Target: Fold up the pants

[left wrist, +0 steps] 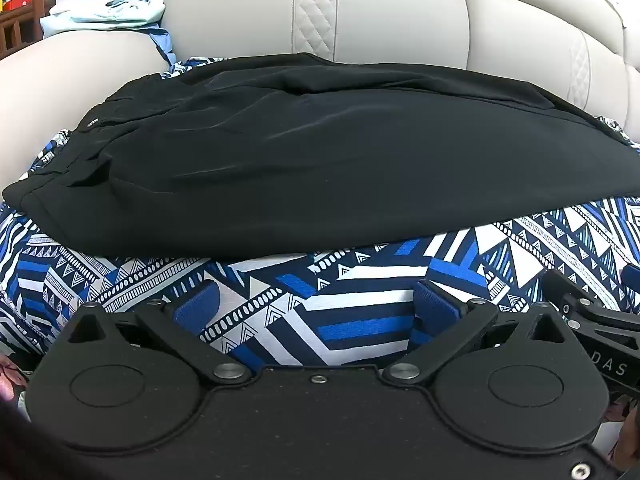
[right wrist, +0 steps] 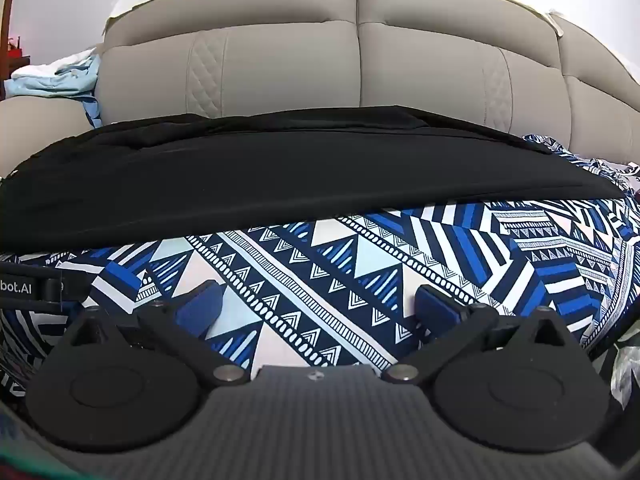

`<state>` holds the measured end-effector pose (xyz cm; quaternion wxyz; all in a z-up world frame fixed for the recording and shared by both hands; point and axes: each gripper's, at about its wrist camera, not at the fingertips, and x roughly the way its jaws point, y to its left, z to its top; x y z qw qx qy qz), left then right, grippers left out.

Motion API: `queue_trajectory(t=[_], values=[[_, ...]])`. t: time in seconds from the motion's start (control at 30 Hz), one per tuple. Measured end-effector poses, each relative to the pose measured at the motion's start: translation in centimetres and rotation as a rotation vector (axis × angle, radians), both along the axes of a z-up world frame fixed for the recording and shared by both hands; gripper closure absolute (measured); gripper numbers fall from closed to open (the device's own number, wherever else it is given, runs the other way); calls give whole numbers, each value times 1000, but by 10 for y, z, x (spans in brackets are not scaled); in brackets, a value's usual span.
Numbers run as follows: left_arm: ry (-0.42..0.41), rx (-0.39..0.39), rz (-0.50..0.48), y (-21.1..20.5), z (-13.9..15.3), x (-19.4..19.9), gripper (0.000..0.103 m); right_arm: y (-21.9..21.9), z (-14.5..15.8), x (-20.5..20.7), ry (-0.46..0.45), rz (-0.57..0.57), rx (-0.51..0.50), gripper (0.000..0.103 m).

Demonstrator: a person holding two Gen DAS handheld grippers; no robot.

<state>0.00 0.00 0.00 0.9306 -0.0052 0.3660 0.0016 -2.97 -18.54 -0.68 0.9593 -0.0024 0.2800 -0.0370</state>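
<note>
Left gripper (left wrist: 316, 300): its jaws are standing spread wide with nothing between them, the blue pads (left wrist: 198, 304) hovering over bare patterned cloth and tilting downward.

Right gripper (right wrist: 316, 304): likewise gaping wide and holding nothing, its blue fingertips (right wrist: 434, 306) hanging over the cloth; part of it is showing at the right edge of the left wrist view, so the two tools are sitting side by side.

Patterned cover (left wrist: 360, 280): a blue, white and navy geometric cloth is lying directly beneath and just ahead of both grippers, spreading out to either side.

Black pants (left wrist: 304, 160): they are lying flat on the cover, just beyond the fingertips of both grippers and touching neither. They are stretching sideways across the view, the gathered waistband end (left wrist: 80, 152) sitting to the left of the left gripper and the leg end running off to the right.

Sofa backrest (right wrist: 280, 68): beige cushions are rising behind the pants, far ahead of both tools.

Light blue clothes (left wrist: 108, 12): a heap is resting on the sofa arm, far ahead and left.
</note>
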Motion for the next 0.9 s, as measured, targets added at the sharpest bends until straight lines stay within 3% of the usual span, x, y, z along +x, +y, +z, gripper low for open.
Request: queue_trajectory(t=[0.9], values=[[1,-1,0,0,0,0,0,-1,-1,-1,-7,2,3,0]])
